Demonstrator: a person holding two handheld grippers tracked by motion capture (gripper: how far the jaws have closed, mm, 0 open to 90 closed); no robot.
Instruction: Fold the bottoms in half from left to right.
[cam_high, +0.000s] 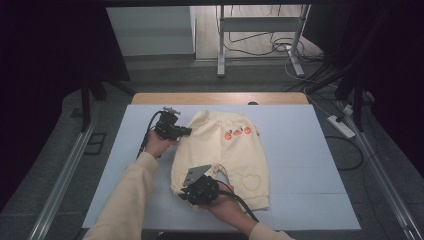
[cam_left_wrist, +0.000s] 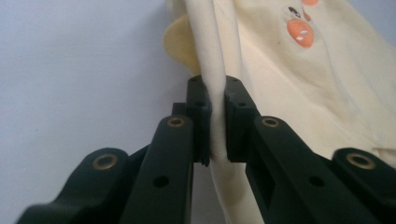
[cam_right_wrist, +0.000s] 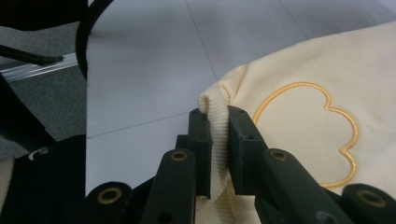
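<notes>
Gripping the cream baby trousers (cam_high: 225, 150) at 2 places looks like the step in hand: both grippers have their hold and the fold itself is not yet begun. The left gripper (cam_high: 186, 131) has its jaws clamped tight on the elastic waistband (cam_left_wrist: 215, 70), which runs up between the 2 pads and away ahead of them, with the orange embroidered fruit (cam_left_wrist: 300, 32) off to the right beyond the jaws. The right gripper (cam_high: 216, 171) is closed just as firmly on a ribbed leg cuff (cam_right_wrist: 217, 140), the cuff standing up between its pads and the stitched yellow heart (cam_right_wrist: 303, 135) lying just to the right of them.

The trousers lie mostly flat on the white mat (cam_high: 300, 170), stretched between the 2 holds, waist at the far end and legs near the person.

Next, judging by the grips, both hands should lift and carry the held edge over the rest of the garment, moving together so the cloth stays taut and neither pinch slips
</notes>
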